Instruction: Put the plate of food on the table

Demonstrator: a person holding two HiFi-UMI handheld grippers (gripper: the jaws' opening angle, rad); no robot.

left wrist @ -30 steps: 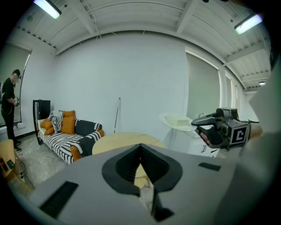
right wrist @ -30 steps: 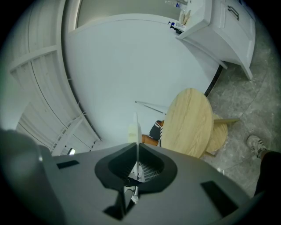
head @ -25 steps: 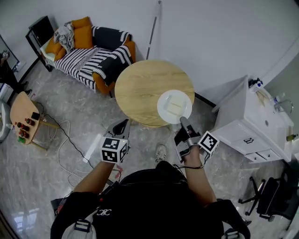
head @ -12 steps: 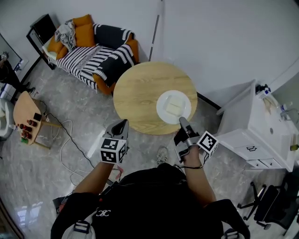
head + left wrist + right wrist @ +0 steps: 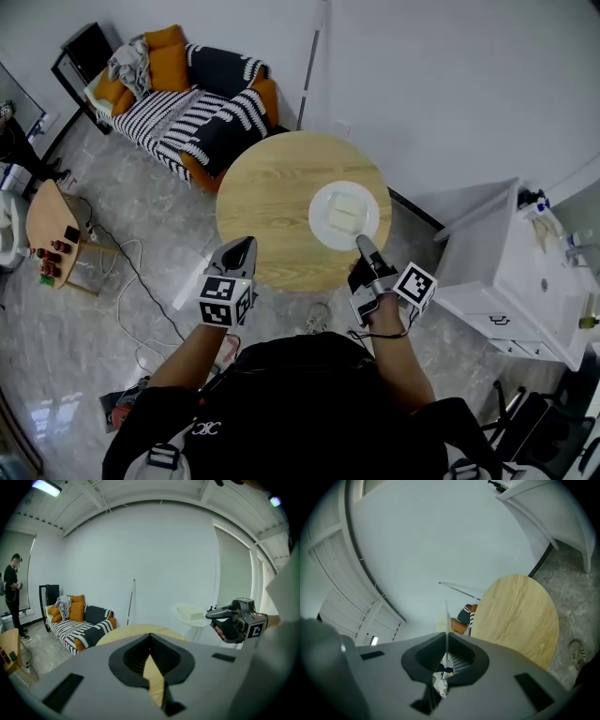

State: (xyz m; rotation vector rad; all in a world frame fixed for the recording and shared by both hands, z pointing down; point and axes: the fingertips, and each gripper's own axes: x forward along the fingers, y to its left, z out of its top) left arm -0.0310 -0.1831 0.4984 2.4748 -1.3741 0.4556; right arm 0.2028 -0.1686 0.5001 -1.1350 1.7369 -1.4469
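The right gripper clamps the near rim of the plate, which reaches toward 12 o'clock from its jaws and hangs above the 3 o'clock side of the table. The left gripper, closed and empty, is farther off.

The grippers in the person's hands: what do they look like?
Both are grey and black, with tapering dark jaws. The left gripper and right gripper each carry a white cube printed with black square markers. The person wears a black short-sleeved top.
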